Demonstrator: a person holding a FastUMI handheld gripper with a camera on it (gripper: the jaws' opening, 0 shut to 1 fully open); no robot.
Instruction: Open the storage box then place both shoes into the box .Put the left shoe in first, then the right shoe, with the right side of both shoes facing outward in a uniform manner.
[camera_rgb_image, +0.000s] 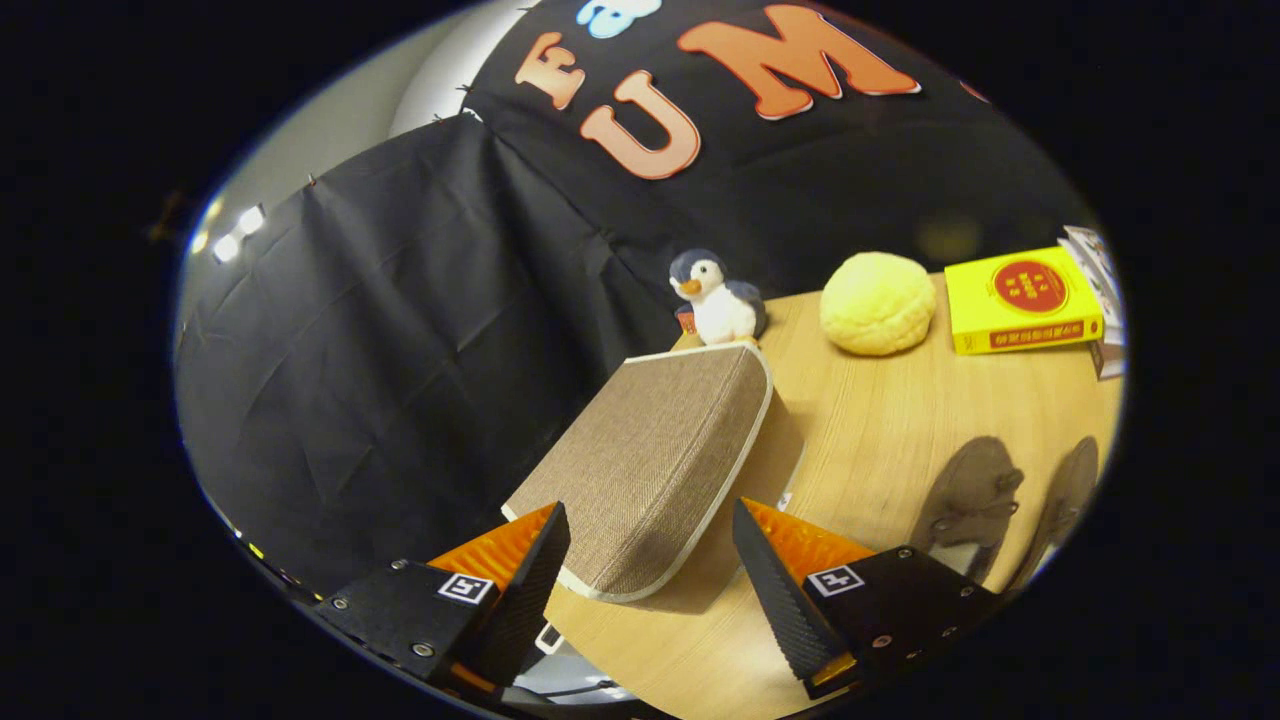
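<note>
The gripper (650, 545) is spread wide and grasps nothing, its two fingers flanking the near end of the storage box (650, 465), a brown woven-fabric box with pale piping that sits closed on the wooden table (900, 420) just ahead of and between the fingers. The two shoes (970, 500), dark brown and lying side by side, rest on the table off beyond the right finger, apart from the box. Beyond the box stand a plush penguin (715, 298) just behind its far edge, a round yellow plush bun (878, 302) beside that, and a yellow book (1020, 298) farther along the table's back edge.
</note>
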